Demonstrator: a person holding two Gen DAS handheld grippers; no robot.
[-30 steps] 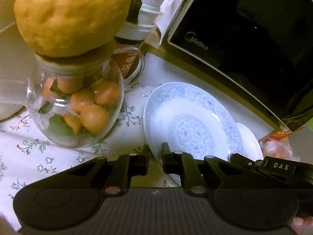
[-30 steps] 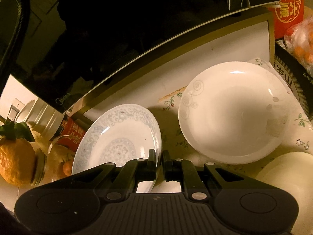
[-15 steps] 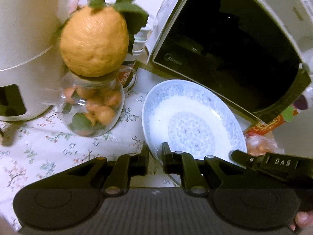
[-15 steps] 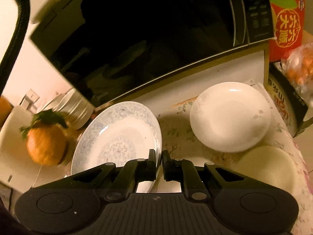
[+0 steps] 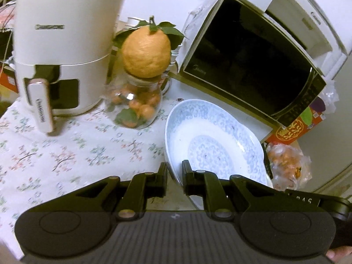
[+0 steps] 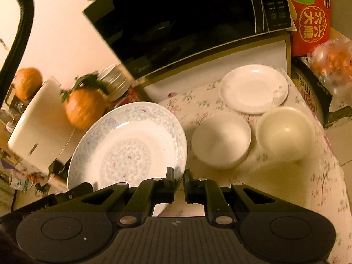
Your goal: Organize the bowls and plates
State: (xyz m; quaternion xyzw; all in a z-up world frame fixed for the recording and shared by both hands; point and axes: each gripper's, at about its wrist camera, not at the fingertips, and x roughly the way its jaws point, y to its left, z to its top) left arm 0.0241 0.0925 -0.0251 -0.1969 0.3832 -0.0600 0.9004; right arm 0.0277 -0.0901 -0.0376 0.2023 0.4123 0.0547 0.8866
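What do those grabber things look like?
Both are black plastic. The left tongs and right tongs each have a ribbed grey base, two round discs, small silver pins and two flat fingers. One side arm has white letters. A thick black cable curves nearby.

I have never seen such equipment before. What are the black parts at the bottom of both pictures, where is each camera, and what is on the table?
No robot here: a person holds one hand-held gripper in each hand. Each picture comes from a camera on a gripper, looking along its two black fingers. The left gripper and the right gripper both pinch the rim of one blue patterned plate, lifted and tilted. On the flowered tablecloth lie a white plate and two bowls. Behind stand a microwave, an air fryer and a jar of fruit.
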